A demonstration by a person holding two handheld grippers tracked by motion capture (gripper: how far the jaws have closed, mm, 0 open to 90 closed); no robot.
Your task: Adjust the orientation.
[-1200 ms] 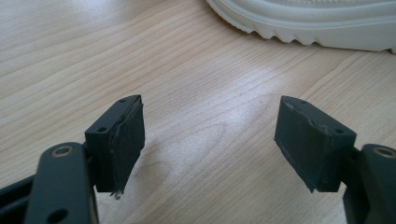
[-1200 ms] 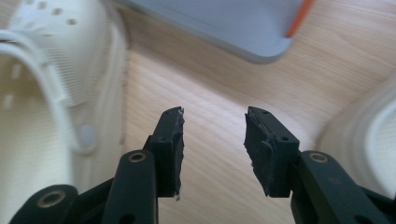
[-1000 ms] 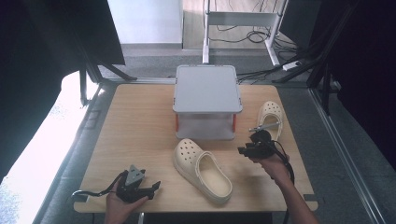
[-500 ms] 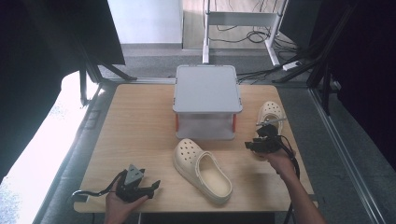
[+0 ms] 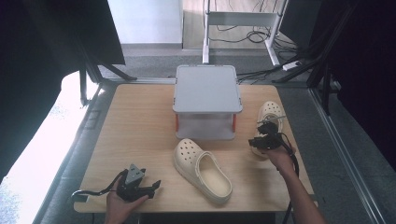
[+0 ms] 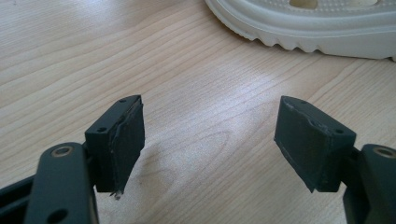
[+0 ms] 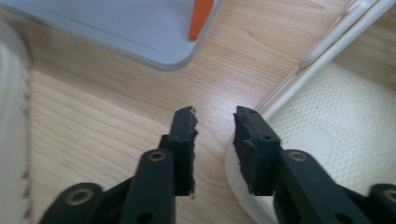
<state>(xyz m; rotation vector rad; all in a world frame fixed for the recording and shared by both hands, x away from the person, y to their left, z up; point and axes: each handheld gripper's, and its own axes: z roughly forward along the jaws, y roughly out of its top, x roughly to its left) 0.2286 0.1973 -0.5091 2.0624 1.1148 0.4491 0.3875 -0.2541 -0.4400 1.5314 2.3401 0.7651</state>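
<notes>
A wooden table (image 5: pixel 140 121) carries a grey box (image 5: pixel 207 103) and two cream clogs (image 5: pixel 203 170).

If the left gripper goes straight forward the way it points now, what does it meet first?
Probably the side of the nearer cream clog: the open left gripper points across bare table toward its ribbed sole, though depth is hard to judge.

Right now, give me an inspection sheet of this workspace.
Surface: wooden table, bare and dry where visible.
Job's things: one cream clog lies mid-table; second clog sits right of the grey box.
Clutter: nothing seen.
Grippers: left gripper open over bare wood; right gripper at the second clog's rim, its fingers have just been closing, nothing clamped between them.
Cables: a black lead trails from each gripper.
Surroundings: dark curtains, floor cables behind.
</notes>
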